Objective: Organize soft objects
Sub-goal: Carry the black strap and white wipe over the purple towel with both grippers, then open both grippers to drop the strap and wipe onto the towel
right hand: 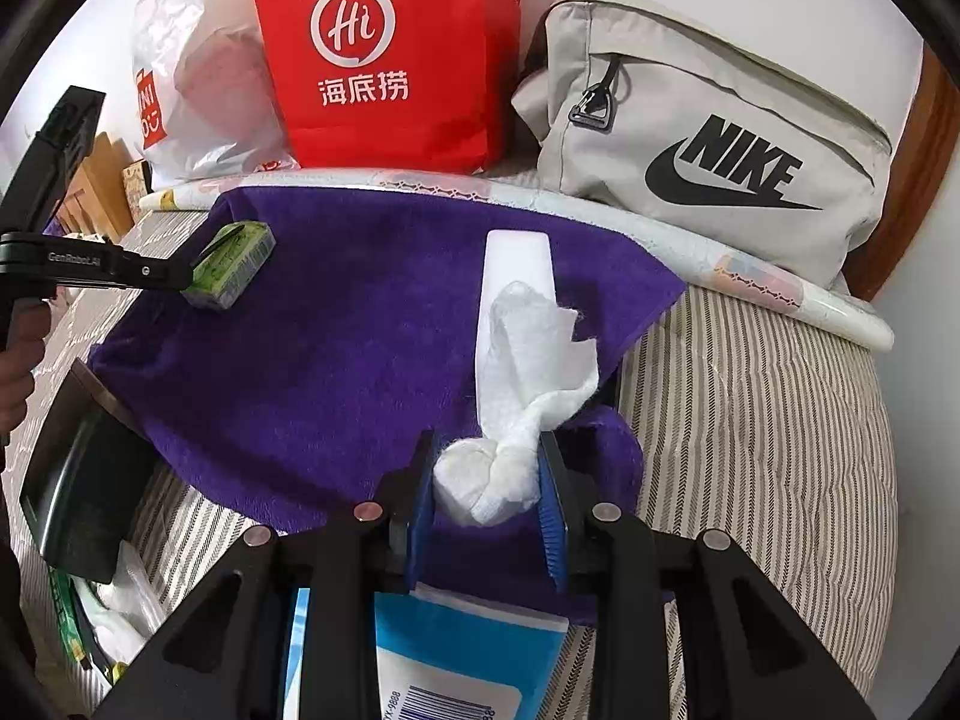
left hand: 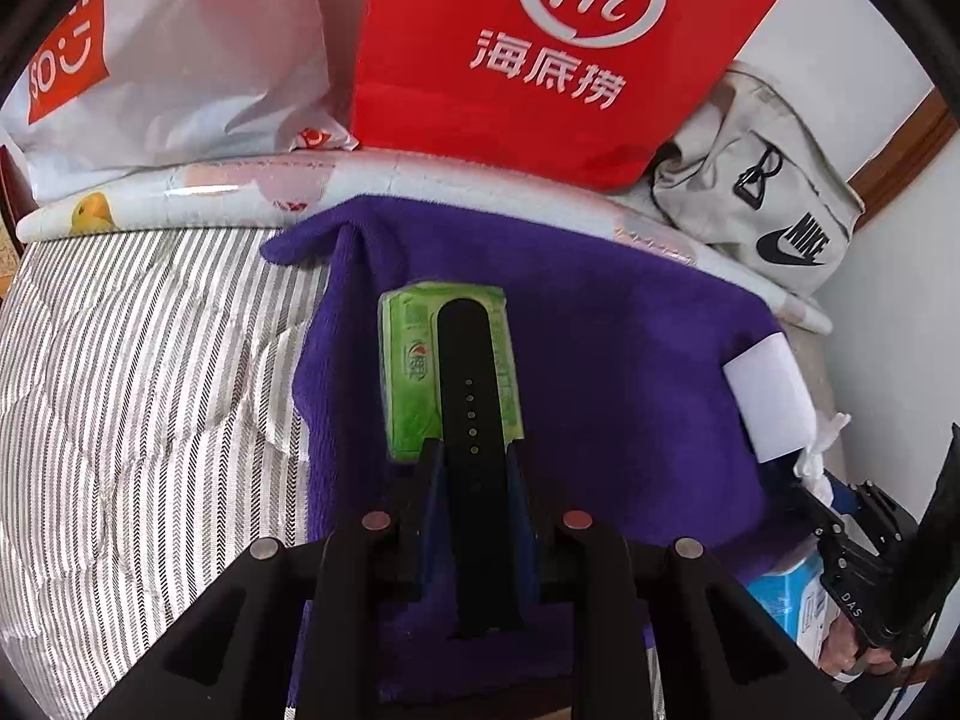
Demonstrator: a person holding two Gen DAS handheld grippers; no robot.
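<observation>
So far: mid-sorting, by my judgement.
Left gripper [left hand: 474, 456]: fingers clamp a black strap [left hand: 471, 396] over the green tissue pack [left hand: 414, 372].
Right gripper [right hand: 489, 480]: fingers pinch white tissue [right hand: 528, 360].
Both: above the purple towel [right hand: 336, 330].
Left: placing.

**Black handheld grippers with blue finger pads**

The left gripper [left hand: 474, 456] is matte black plastic with angular linkage arms, triangular cut-outs and round silver pivot pins, its fingers faced in blue. The right gripper [right hand: 489, 468] matches, its blue pads [right hand: 549, 516] ribbed. White lettering marks the left gripper's side. Bare skin shows on the left hand [right hand: 21, 360].
</observation>
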